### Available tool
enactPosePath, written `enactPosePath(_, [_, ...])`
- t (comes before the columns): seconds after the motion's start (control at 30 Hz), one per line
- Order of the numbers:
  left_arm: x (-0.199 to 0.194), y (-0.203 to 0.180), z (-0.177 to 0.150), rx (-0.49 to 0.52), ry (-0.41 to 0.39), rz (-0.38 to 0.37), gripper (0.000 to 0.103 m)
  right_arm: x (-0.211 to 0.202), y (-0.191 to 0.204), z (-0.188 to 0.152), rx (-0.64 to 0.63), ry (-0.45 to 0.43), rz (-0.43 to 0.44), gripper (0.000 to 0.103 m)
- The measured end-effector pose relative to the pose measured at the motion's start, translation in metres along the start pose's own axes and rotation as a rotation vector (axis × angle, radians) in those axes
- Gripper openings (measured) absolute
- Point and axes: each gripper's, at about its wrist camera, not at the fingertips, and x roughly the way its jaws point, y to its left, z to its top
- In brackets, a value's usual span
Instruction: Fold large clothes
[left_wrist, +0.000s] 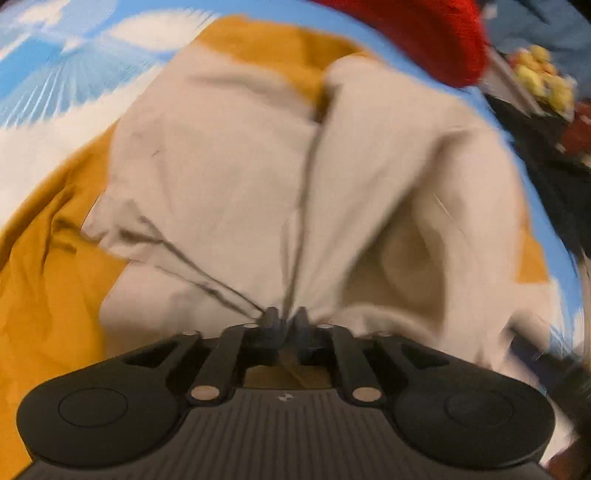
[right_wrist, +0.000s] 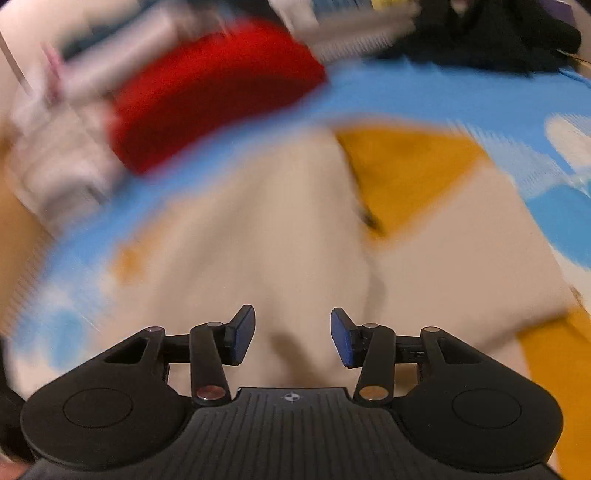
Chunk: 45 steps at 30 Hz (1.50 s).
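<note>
The left gripper has its two black fingers nearly pressed together, pinching a gathered bunch of the large beige cotton garment — creases fan out from the pinch point across the cloth. That garment lies in two lobes with a dark seam or gap running between them, spread over a mustard-yellow cloth that shows at its left side and beyond its far edge. Both rest on a blue sheet printed with white clouds. Past the far edge of the beige garment lies a bright red knitted item, and off to the right sits a blurred cluster of yellow objects on something dark.

The right gripper is spread wide, its blue-faced pads standing apart with nothing between them — it hangs above the beige garment, though the view is too smeared to tell whether it touches the cloth. From this side the mustard cloth shows as a wedge above the garment, the red item lies beyond on the blue sheet, and a dark heap sits at the far right.
</note>
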Motion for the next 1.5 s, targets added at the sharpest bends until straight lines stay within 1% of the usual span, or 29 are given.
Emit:
enactPosePath(0.03, [-0.002, -0.002, 0.002, 0.002, 0.0, 0.004, 0.024, 0.011, -0.003, -0.005, -0.003, 0.055, -0.046, 0.047])
enactPosePath(0.1, [-0.018, -0.013, 0.006, 0.064, -0.061, 0.014, 0.036, 0.016, -0.012, -0.008, 0.044, 0.068, -0.065, 0.045])
enactPosePath(0.2, [-0.055, -0.035, 0.003, 0.187, -0.287, 0.019, 0.047, 0.0, -0.02, 0.004, 0.115, -0.051, -0.013, 0.046])
enactPosePath(0.27, [-0.067, -0.047, 0.003, 0.252, -0.364, -0.056, 0.053, -0.004, -0.022, 0.009, 0.145, -0.104, 0.017, 0.046])
enactPosePath(0.33, [-0.065, -0.047, 0.0, 0.255, -0.353, -0.12, 0.061, 0.003, -0.025, 0.011, 0.184, -0.082, 0.058, 0.046])
enactPosePath(0.43, [-0.053, -0.043, 0.002, 0.211, -0.284, -0.173, 0.061, 0.018, -0.029, 0.01, 0.246, -0.037, 0.084, 0.046])
enactPosePath(0.47, [-0.048, -0.039, 0.002, 0.193, -0.25, -0.182, 0.06, 0.021, -0.029, 0.01, 0.247, -0.021, 0.078, 0.046])
enactPosePath(0.5, [-0.042, -0.034, 0.005, 0.167, -0.218, -0.186, 0.057, 0.027, -0.027, 0.009, 0.236, -0.005, 0.064, 0.041])
enactPosePath(0.53, [-0.036, -0.027, 0.013, 0.137, -0.195, -0.191, 0.043, 0.029, -0.026, 0.007, 0.223, 0.003, 0.052, 0.034])
enactPosePath(0.57, [-0.031, -0.02, 0.016, 0.111, -0.173, -0.196, 0.034, 0.032, -0.025, 0.005, 0.22, 0.009, 0.05, 0.016])
enactPosePath(0.63, [-0.02, -0.008, 0.029, 0.067, -0.144, -0.218, 0.006, 0.036, -0.027, -0.002, 0.234, 0.009, 0.068, 0.008])
enactPosePath(0.67, [-0.021, -0.003, 0.033, 0.043, -0.152, -0.226, 0.003, 0.035, -0.027, -0.003, 0.236, -0.001, 0.08, 0.005])
enactPosePath(0.77, [-0.033, -0.003, 0.039, 0.075, -0.234, -0.177, 0.002, 0.02, -0.027, 0.001, 0.256, -0.074, 0.089, 0.003])
enactPosePath(0.8, [-0.031, -0.005, 0.04, 0.095, -0.233, -0.157, 0.002, 0.015, -0.028, 0.002, 0.263, -0.085, 0.069, 0.003])
enactPosePath(0.87, [-0.01, -0.005, 0.037, 0.096, -0.128, -0.122, 0.002, 0.018, -0.023, -0.004, 0.232, -0.035, -0.03, 0.003])
enactPosePath(0.93, [0.014, -0.001, 0.032, 0.092, -0.026, -0.082, 0.008, 0.033, -0.024, -0.016, 0.241, 0.043, -0.106, 0.003])
enactPosePath(1.0, [0.013, -0.005, 0.033, 0.122, -0.025, -0.063, 0.011, 0.039, -0.025, -0.019, 0.26, 0.069, -0.118, 0.003])
enactPosePath(1.03, [0.004, -0.009, 0.036, 0.132, -0.048, -0.054, 0.021, 0.037, -0.023, -0.017, 0.254, 0.063, -0.12, 0.003])
enactPosePath(1.07, [-0.006, -0.012, 0.037, 0.147, -0.093, -0.055, 0.028, 0.034, -0.023, -0.014, 0.257, 0.048, -0.117, 0.005])
enactPosePath(1.1, [-0.02, -0.016, 0.038, 0.179, -0.171, -0.054, 0.038, 0.029, -0.024, -0.013, 0.269, 0.025, -0.112, 0.008])
enactPosePath(1.13, [-0.033, -0.021, 0.037, 0.218, -0.249, -0.055, 0.043, 0.024, -0.025, -0.01, 0.279, 0.001, -0.116, 0.012])
enactPosePath(1.17, [-0.043, -0.026, 0.037, 0.247, -0.308, -0.064, 0.043, 0.018, -0.024, -0.008, 0.283, -0.031, -0.121, 0.019])
enactPosePath(1.2, [-0.05, -0.029, 0.035, 0.27, -0.355, -0.091, 0.043, 0.012, -0.019, -0.007, 0.28, -0.069, -0.13, 0.02])
enactPosePath(1.3, [-0.058, -0.031, 0.031, 0.288, -0.422, -0.195, 0.042, -0.009, -0.006, -0.008, 0.241, -0.227, -0.089, 0.021])
enactPosePath(1.37, [-0.058, -0.033, 0.029, 0.293, -0.43, -0.227, 0.032, -0.018, 0.002, -0.007, 0.214, -0.309, -0.034, 0.021])
enactPosePath(1.4, [-0.058, -0.033, 0.027, 0.299, -0.432, -0.241, 0.023, -0.021, 0.004, -0.006, 0.214, -0.334, -0.002, 0.021])
enactPosePath(1.43, [-0.056, -0.034, 0.025, 0.315, -0.418, -0.249, 0.013, -0.021, 0.005, -0.005, 0.222, -0.343, 0.036, 0.021])
enactPosePath(1.47, [-0.05, -0.035, 0.025, 0.325, -0.385, -0.248, 0.008, -0.021, 0.002, -0.003, 0.233, -0.344, 0.081, 0.021])
enactPosePath(1.5, [-0.036, -0.037, 0.026, 0.323, -0.321, -0.241, 0.001, -0.019, 0.002, -0.002, 0.239, -0.34, 0.126, 0.021])
